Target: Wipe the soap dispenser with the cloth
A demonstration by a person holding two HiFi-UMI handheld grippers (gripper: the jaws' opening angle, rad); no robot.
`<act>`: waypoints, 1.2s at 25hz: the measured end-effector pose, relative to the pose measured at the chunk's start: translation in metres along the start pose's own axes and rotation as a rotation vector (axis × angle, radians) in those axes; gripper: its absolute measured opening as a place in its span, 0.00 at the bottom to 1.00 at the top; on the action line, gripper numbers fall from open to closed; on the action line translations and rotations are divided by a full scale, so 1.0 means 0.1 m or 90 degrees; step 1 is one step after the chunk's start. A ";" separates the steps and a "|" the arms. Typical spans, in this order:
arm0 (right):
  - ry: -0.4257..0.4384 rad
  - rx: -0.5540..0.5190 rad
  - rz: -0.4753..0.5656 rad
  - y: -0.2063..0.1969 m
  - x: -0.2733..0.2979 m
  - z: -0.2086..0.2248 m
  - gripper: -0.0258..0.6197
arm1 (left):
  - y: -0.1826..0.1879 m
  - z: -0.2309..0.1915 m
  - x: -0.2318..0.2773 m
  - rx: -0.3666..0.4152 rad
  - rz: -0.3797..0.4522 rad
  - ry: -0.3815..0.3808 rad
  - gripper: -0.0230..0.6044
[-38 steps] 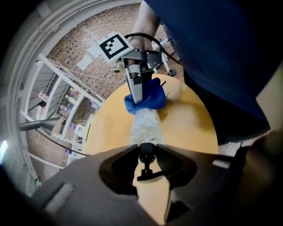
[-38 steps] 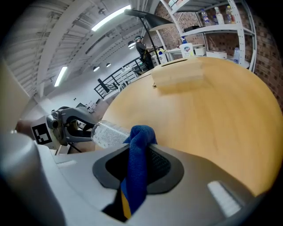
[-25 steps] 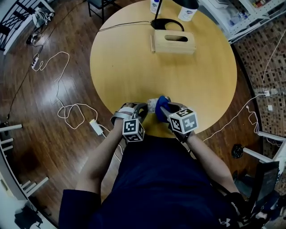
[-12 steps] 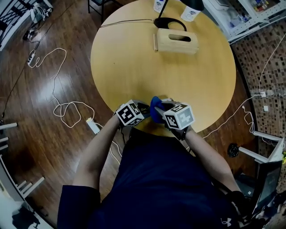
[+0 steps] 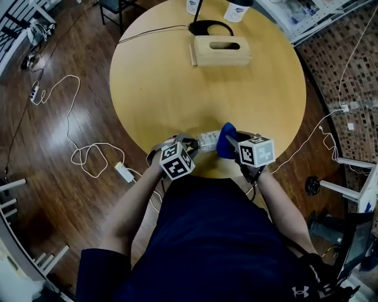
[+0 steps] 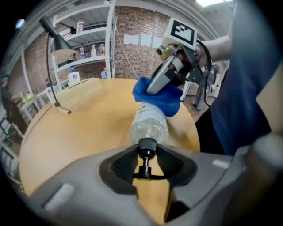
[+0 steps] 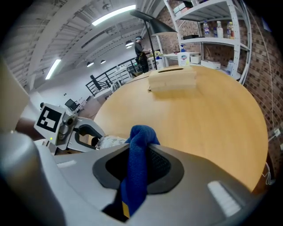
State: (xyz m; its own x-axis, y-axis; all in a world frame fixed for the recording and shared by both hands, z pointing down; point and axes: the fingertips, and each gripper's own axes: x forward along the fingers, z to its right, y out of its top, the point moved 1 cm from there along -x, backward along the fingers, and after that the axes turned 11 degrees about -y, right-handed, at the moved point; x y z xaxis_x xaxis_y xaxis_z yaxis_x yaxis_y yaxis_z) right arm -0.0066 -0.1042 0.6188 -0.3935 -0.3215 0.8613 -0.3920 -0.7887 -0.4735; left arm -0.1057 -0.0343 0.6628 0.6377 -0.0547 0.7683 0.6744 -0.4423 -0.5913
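Note:
The soap dispenser (image 5: pixel 207 140), a clear bottle with a black pump top (image 6: pixel 147 146), lies level just above the near edge of the round wooden table (image 5: pixel 177 88). My left gripper (image 5: pixel 190 144) has the pump neck between its jaws, which are closing on it; the bottle (image 6: pixel 149 124) points away from it. My right gripper (image 5: pixel 231 143) is shut on the blue cloth (image 7: pixel 138 170). The cloth (image 6: pixel 160 98) presses against the bottle's far end. In the right gripper view the bottle (image 7: pixel 107 141) shows just left of the cloth.
A wooden tissue box (image 5: pixel 221 51) and a black lamp base (image 5: pixel 211 26) stand at the table's far side, with white bottles (image 5: pixel 239 10) behind. Cables and a power strip (image 5: pixel 125 172) lie on the wood floor at left. The person's torso is close to the near edge.
The right gripper has slid the cloth to the right along the bottle, away from the left gripper, baring the clear body. The left gripper has rolled, turning its marker cube.

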 end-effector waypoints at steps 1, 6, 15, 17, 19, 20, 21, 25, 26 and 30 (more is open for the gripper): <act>-0.002 0.008 0.000 -0.01 -0.01 0.02 0.17 | 0.03 0.00 -0.01 0.022 -0.017 0.011 0.25; 0.032 -0.008 0.018 -0.06 -0.03 -0.31 0.17 | 0.07 0.02 -0.05 0.113 -0.098 0.053 0.25; 0.110 -0.029 0.083 0.00 -0.20 -0.62 0.17 | 0.41 0.18 -0.14 0.072 -0.100 0.034 0.25; 0.090 0.021 0.080 -0.03 -0.18 -0.31 0.17 | 0.52 0.16 -0.18 0.065 -0.093 0.034 0.25; 0.059 0.061 0.063 -0.15 -0.14 0.03 0.17 | 0.62 0.15 -0.21 0.076 -0.099 0.041 0.25; 0.044 0.076 0.052 -0.22 -0.11 0.18 0.16 | 0.66 0.16 -0.22 0.082 -0.103 0.043 0.25; 0.032 0.088 0.041 -0.29 -0.08 0.31 0.16 | 0.69 0.17 -0.23 0.084 -0.106 0.046 0.25; 0.040 0.099 0.031 -0.37 -0.08 0.45 0.16 | 0.82 0.20 -0.22 0.099 -0.125 0.061 0.25; 0.056 0.093 0.040 -0.32 -0.11 0.39 0.17 | 0.84 0.21 -0.21 0.112 -0.136 0.066 0.25; 0.131 0.051 0.078 -0.08 -0.28 0.02 0.17 | 0.85 0.26 -0.21 0.172 -0.189 0.079 0.25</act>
State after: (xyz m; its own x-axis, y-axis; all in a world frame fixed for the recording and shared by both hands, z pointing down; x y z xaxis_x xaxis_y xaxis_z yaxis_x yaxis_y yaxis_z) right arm 0.0095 -0.0900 0.5988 -0.5976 -0.3106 0.7392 -0.2669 -0.7923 -0.5486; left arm -0.0518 -0.0472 0.5902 0.3622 -0.0758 0.9290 0.9062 -0.2049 -0.3700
